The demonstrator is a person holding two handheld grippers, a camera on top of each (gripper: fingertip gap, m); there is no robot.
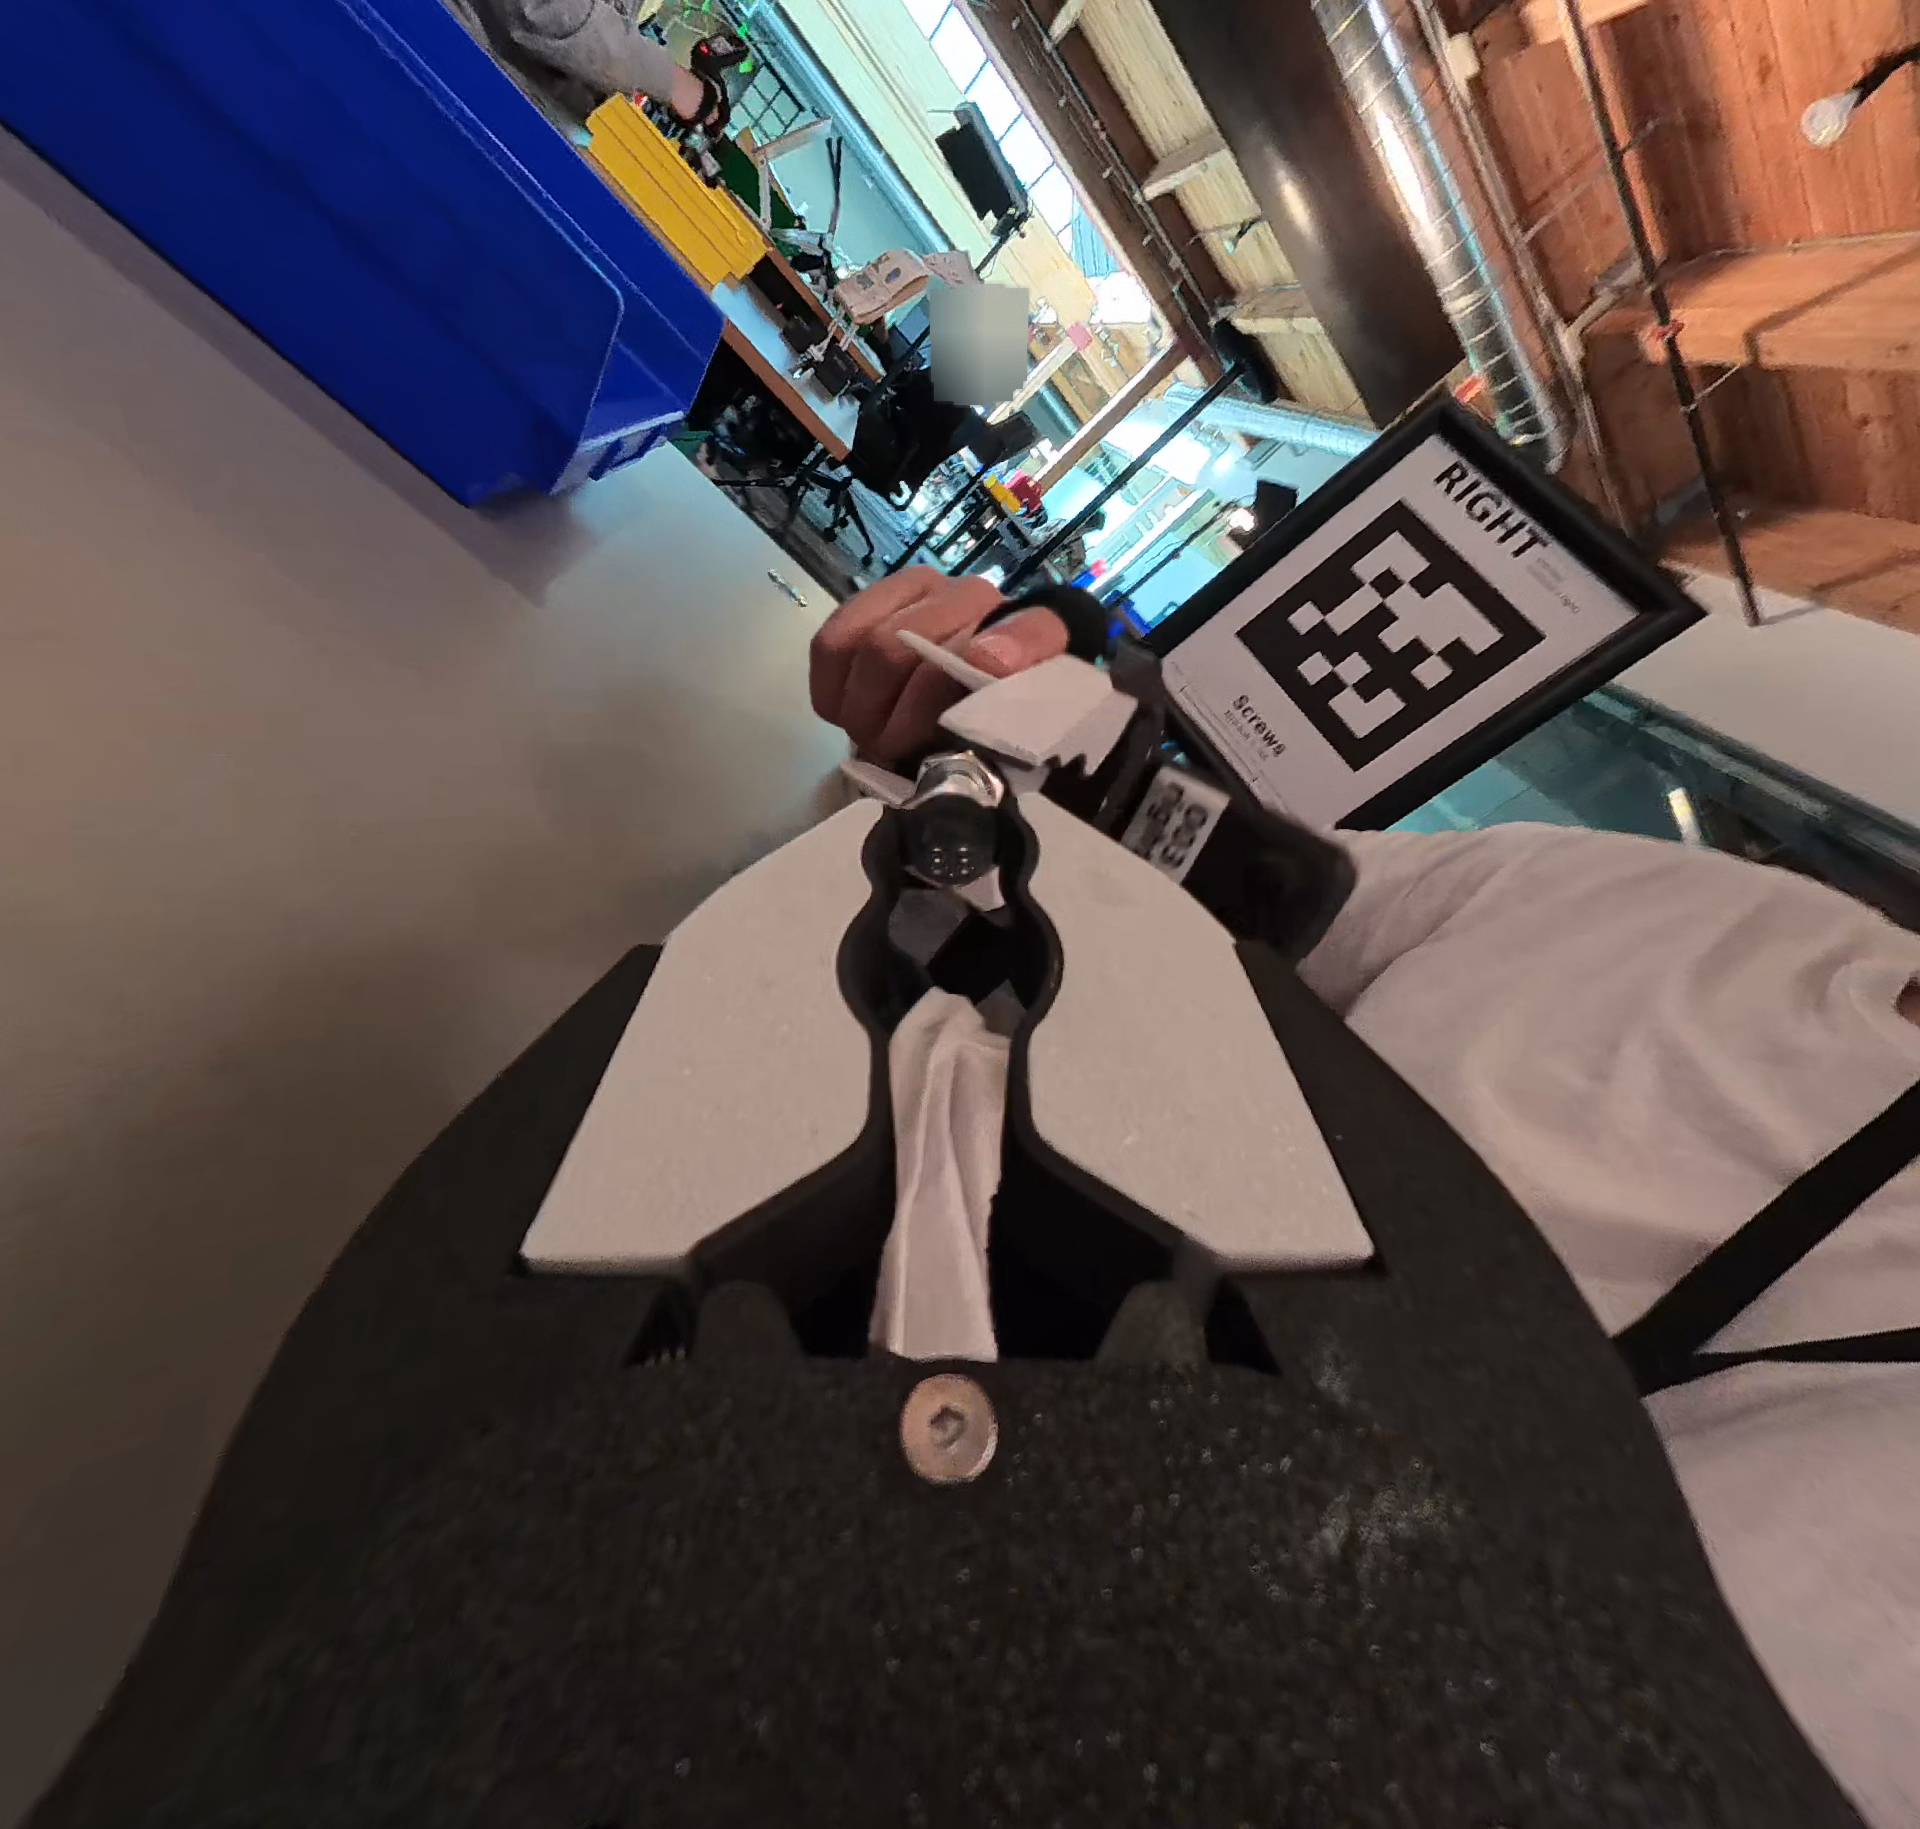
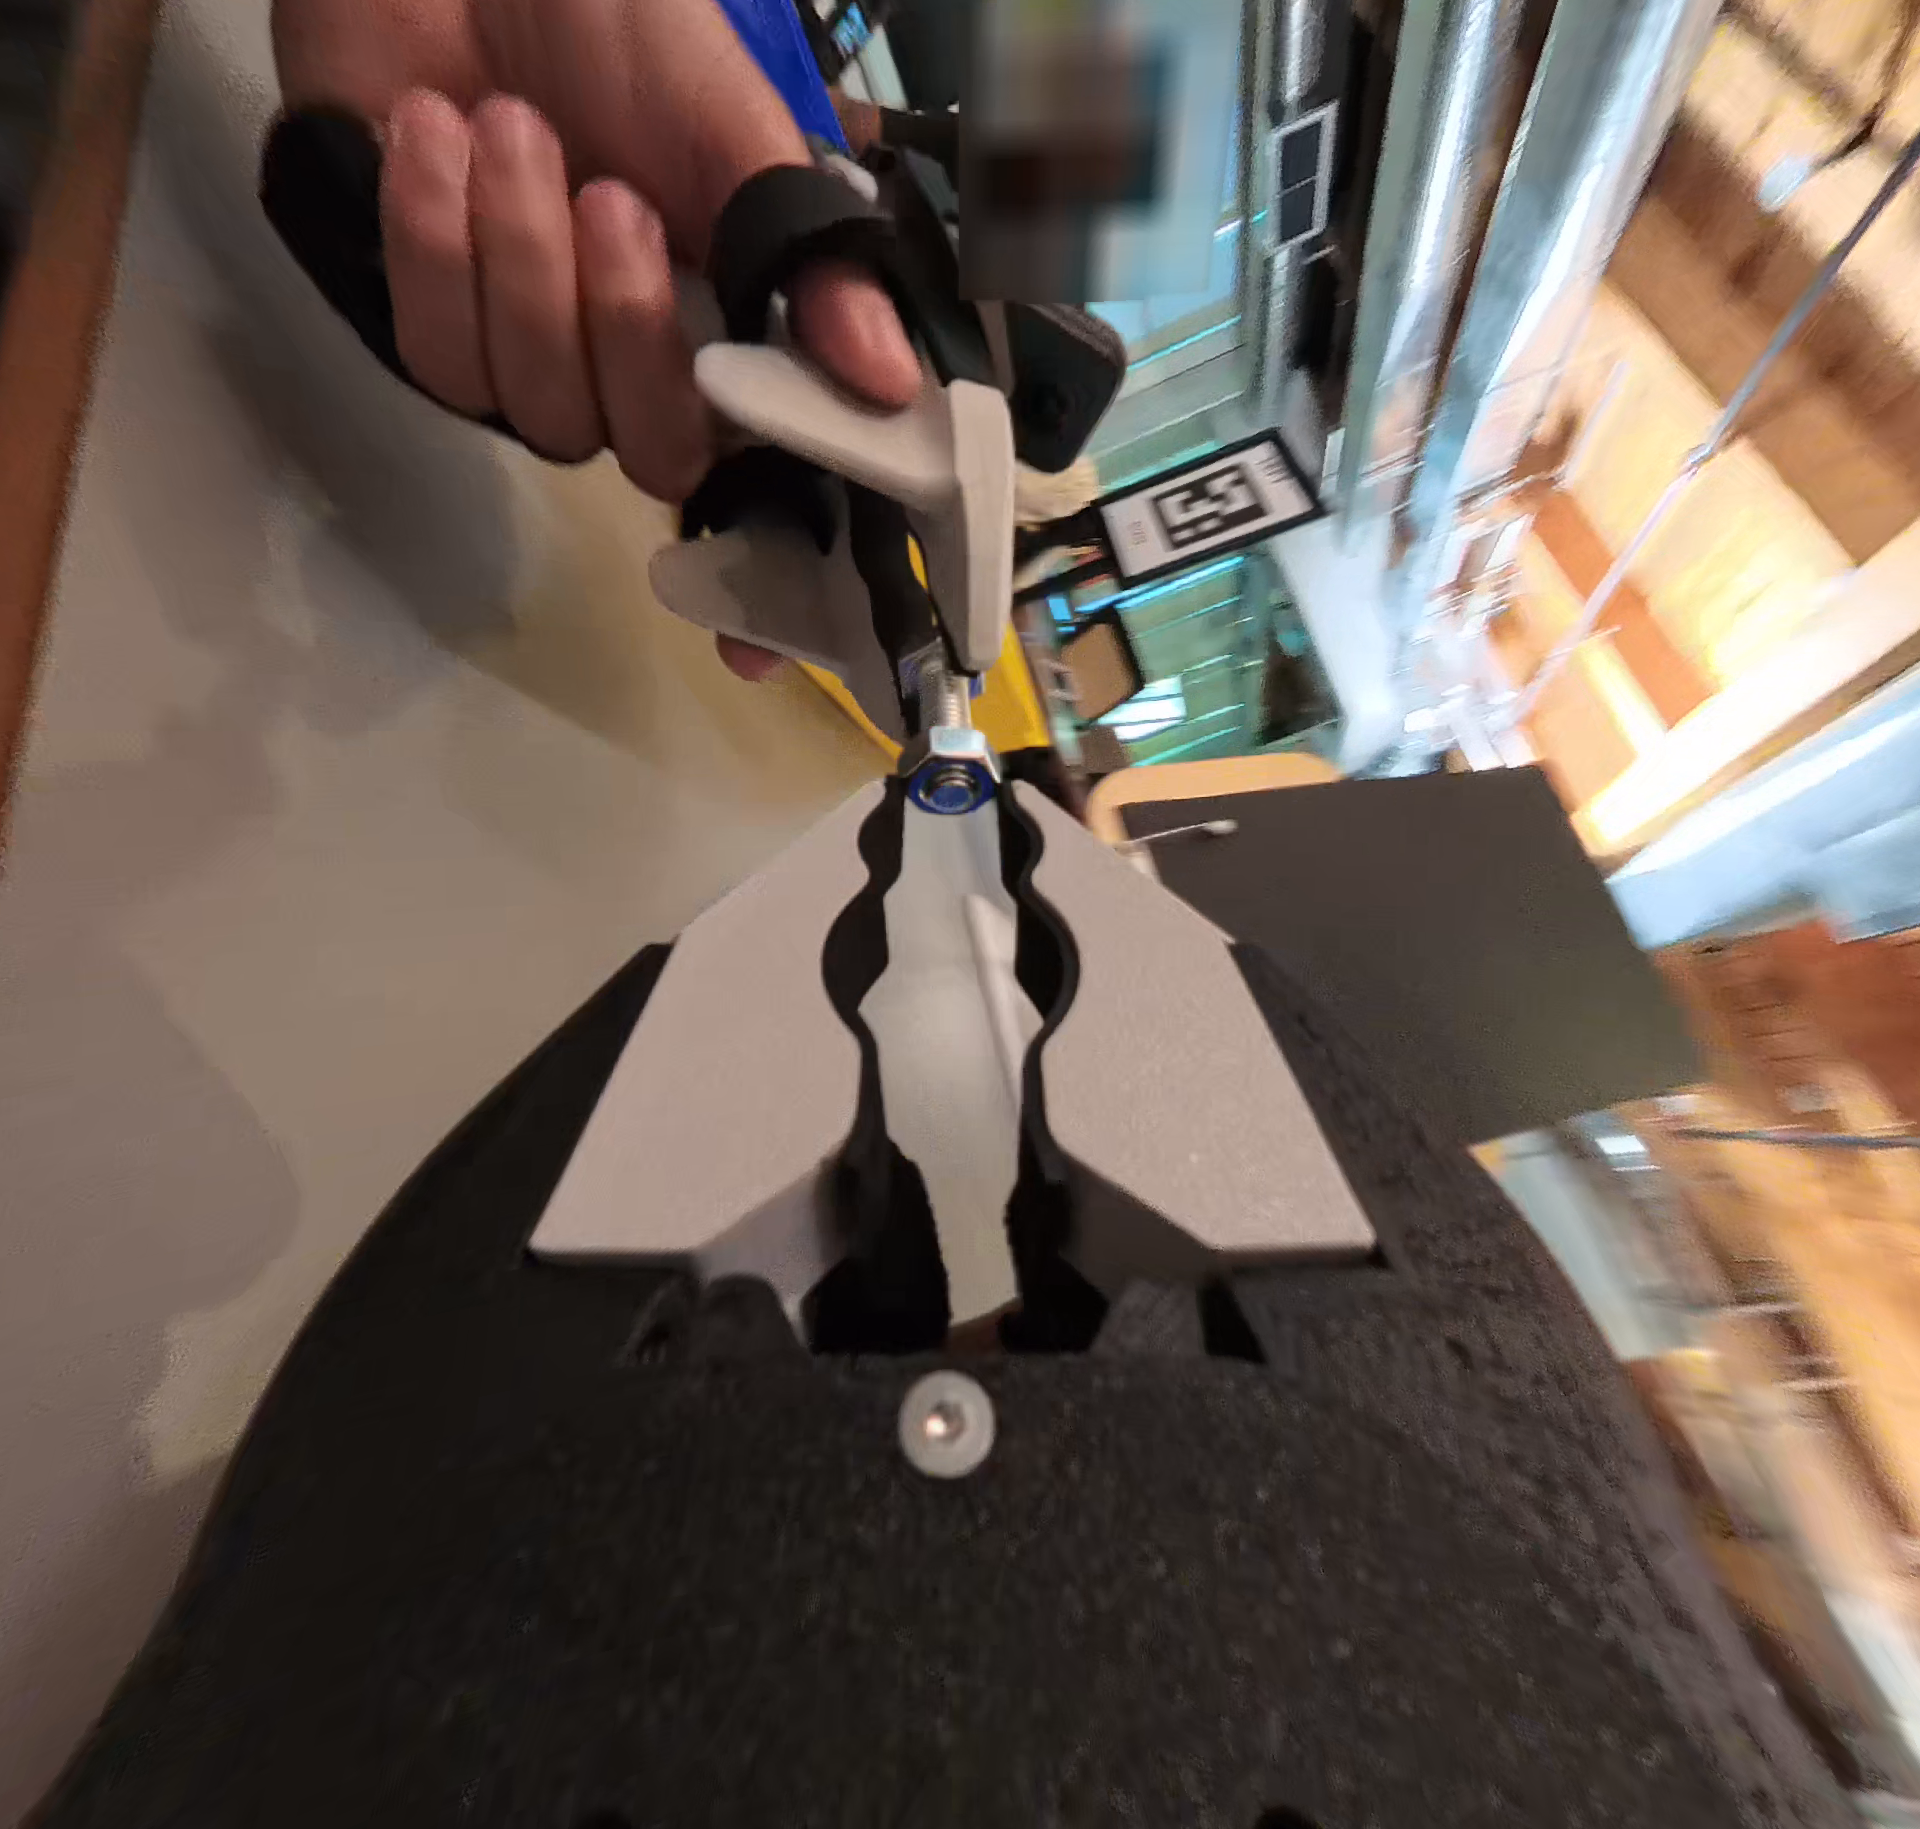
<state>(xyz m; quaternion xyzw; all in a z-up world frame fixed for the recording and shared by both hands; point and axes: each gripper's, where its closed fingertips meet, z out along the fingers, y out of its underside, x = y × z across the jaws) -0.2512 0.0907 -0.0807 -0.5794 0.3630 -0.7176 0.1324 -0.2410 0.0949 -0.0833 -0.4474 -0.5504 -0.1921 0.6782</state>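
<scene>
Tongs meet tip to tip: left (image 1: 940, 849) clamps bolt (image 1: 940, 844), right (image 2: 948, 792) nut (image 2: 956, 753)

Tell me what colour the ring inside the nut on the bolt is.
Blue: the ring sits inside the silver nut; the right wrist view shows it best.

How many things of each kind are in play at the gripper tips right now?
Grippers: 2, the left gripper and the right gripper
Bolts: 1, a bolt clamped by the left gripper
Nuts: 1, a hex nut on the bolt's thread, clamped by the right gripper
Hands: 2, the left hand and the right hand
Total: 6
</scene>
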